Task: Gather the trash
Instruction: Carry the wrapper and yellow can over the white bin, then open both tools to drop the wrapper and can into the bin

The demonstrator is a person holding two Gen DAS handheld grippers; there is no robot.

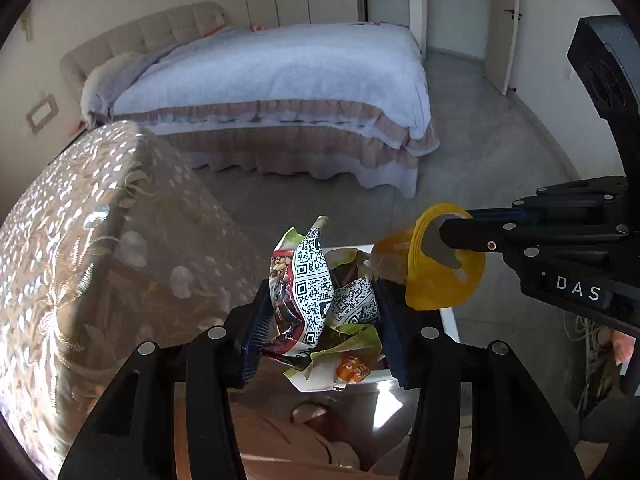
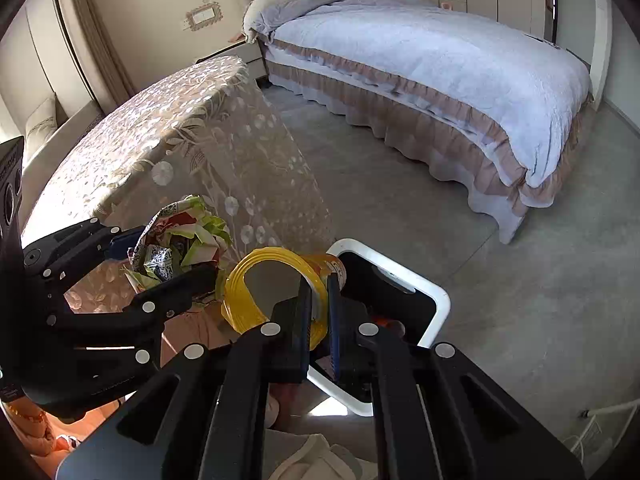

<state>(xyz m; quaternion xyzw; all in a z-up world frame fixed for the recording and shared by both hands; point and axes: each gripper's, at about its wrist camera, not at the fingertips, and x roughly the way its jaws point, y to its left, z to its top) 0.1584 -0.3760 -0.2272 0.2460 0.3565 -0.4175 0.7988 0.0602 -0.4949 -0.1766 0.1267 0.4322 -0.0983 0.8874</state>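
My left gripper (image 1: 324, 320) is shut on a crumpled bundle of snack wrappers (image 1: 316, 292) with QR codes and green edges, held in the air above a white-rimmed trash bin (image 1: 450, 320). The wrappers also show in the right wrist view (image 2: 180, 240), between the left gripper's fingers (image 2: 180, 284). My right gripper (image 2: 320, 312) is shut on the rim of a yellow plastic cup (image 2: 264, 292), lying sideways over the bin (image 2: 436, 300). The cup also shows in the left wrist view (image 1: 436, 264), just right of the wrappers.
A table with a lace-patterned cloth (image 2: 160, 136) stands at the left, close to both grippers. A bed with a pale blue cover (image 2: 440, 72) fills the back. Grey floor (image 2: 520, 300) lies between the bed and the bin. A door (image 1: 500, 20) stands at far right.
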